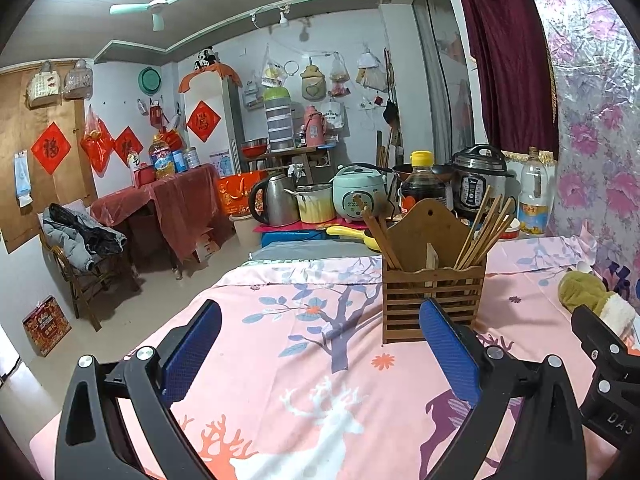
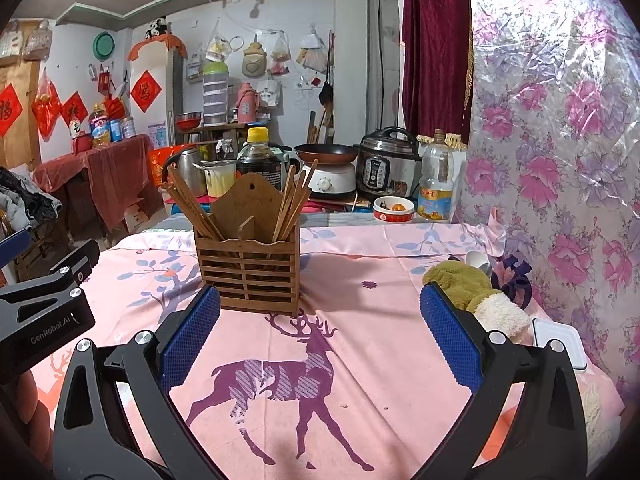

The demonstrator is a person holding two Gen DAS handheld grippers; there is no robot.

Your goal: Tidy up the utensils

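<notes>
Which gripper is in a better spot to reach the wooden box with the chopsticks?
Probably the right gripper. In its view the wooden holder stands nearly straight ahead between its open jaws. For the left gripper, also open, the holder sits off toward its right finger.

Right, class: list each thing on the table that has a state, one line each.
Left claw: open, empty.
Right claw: open, empty.
Wooden holder: upright, chopsticks in both compartments.
Chopsticks: standing, leaning outwards.
Soy sauce bottle: capped, upright.
Oil bottle: upright, nearly empty.
</notes>
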